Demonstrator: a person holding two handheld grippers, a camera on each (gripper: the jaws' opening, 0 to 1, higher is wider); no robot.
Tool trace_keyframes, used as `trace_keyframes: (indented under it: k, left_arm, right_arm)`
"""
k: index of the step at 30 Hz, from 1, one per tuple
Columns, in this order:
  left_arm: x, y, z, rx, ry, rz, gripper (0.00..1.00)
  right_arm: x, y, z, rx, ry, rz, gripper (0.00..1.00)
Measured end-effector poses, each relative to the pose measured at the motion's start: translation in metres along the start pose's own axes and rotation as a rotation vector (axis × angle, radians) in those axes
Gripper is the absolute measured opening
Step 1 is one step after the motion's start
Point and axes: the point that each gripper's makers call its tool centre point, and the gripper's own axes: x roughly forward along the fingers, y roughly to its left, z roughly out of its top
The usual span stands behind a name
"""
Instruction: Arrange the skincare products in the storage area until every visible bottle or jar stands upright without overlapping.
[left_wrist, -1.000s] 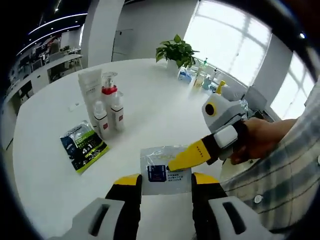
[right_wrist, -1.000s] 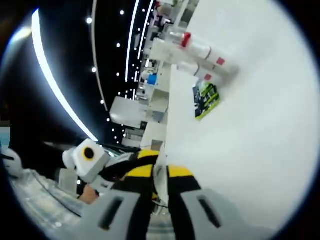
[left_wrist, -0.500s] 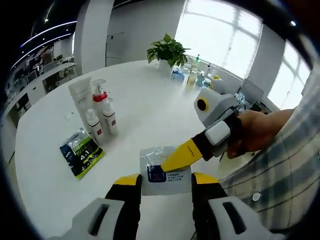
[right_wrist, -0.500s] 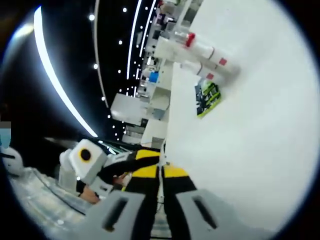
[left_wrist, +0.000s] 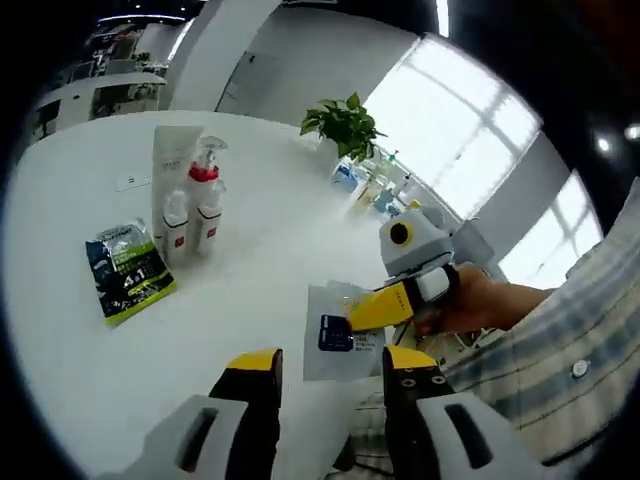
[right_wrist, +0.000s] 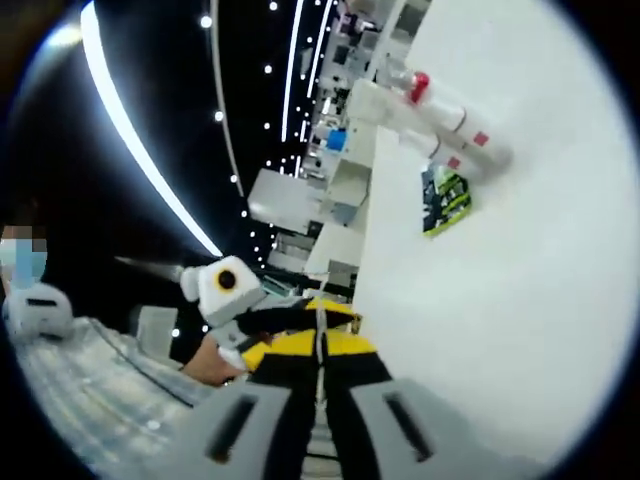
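Now the right gripper (left_wrist: 352, 322) is pinching a white sachet (left_wrist: 338, 345) at the table (left_wrist: 260, 250) edge, its jaws closed on it; the left gripper (left_wrist: 326, 368) is hovering nearby with jaws apart. Beyond the sachet, a tube (left_wrist: 172, 165) and bottles (left_wrist: 197, 200) are standing upright together, a green packet (left_wrist: 127, 272) lying just beside them.

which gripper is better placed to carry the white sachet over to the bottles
Right. The right gripper is already shut on the white sachet near the table edge. The left gripper is open and holds nothing. The bottles stand upright farther across.
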Motion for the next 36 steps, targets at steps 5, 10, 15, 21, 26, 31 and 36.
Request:
trace_keyframes:
  k: [5, 10, 15, 21, 26, 31, 36]
  left_arm:
    - [-0.003, -0.014, 0.011, -0.134, -0.05, -0.125, 0.21]
    - [-0.009, -0.013, 0.019, -0.158, -0.109, -0.135, 0.08]
    - [-0.014, -0.017, 0.026, -0.239, -0.185, -0.187, 0.01]
    - [-0.024, -0.01, 0.05, -0.419, -0.373, -0.237, 0.0]
    - [-0.023, -0.014, 0.048, -0.401, -0.371, -0.223, 0.0]
    - [-0.023, -0.016, 0.048, -0.419, -0.371, -0.24, 0.01]
    - [-0.022, -0.02, 0.041, -0.401, -0.335, -0.256, 0.01]
  right_arm:
    - [0.0, 0.013, 0.005, 0.0, 0.009, 0.062, 0.0]
    - [0.0, 0.016, 0.005, -0.017, 0.011, 0.075, 0.01]
    - [0.001, 0.02, 0.008, -0.043, -0.021, 0.087, 0.03]
    - [0.005, 0.025, 0.013, -0.07, -0.065, 0.097, 0.06]
    - [0.004, 0.029, 0.013, -0.05, -0.077, 0.112, 0.03]
    - [0.001, 0.033, 0.019, -0.055, -0.125, 0.121, 0.01]
    - [-0.002, 0.033, 0.024, -0.02, -0.161, 0.126, 0.01]
